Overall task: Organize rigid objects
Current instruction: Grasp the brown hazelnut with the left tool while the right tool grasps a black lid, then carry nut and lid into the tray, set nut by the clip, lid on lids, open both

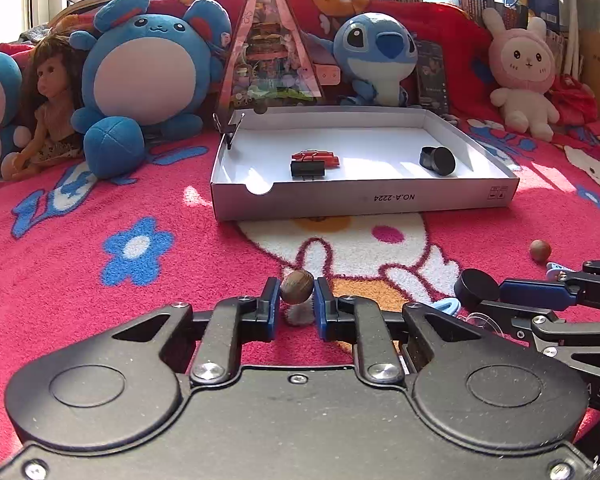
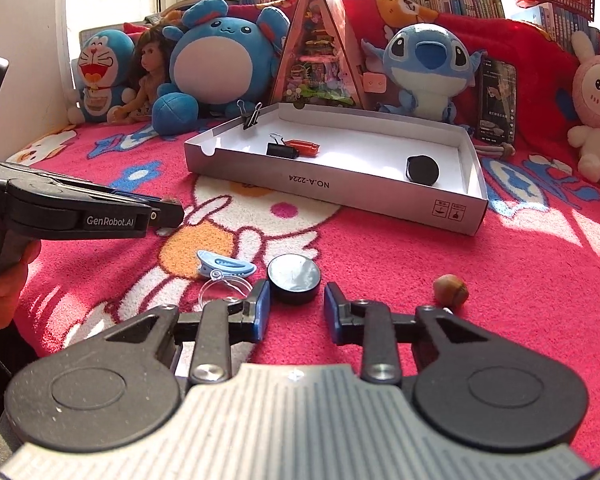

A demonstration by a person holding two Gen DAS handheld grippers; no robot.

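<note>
My left gripper is shut on a brown wooden nut, held just above the red blanket. In the right wrist view it comes in from the left, held by a hand. My right gripper is closed around a black round cap that rests on the blanket, its blue pads against the cap's sides; the left wrist view shows that cap at the fingertips. A second nut lies loose to the right. The white box holds a black binder clip, a red clip and another black cap.
A light blue clip and a clear plastic hook lie left of my right gripper. A binder clip is clamped on the box's far left rim. Plush toys, a doll and a triangular tin line the back.
</note>
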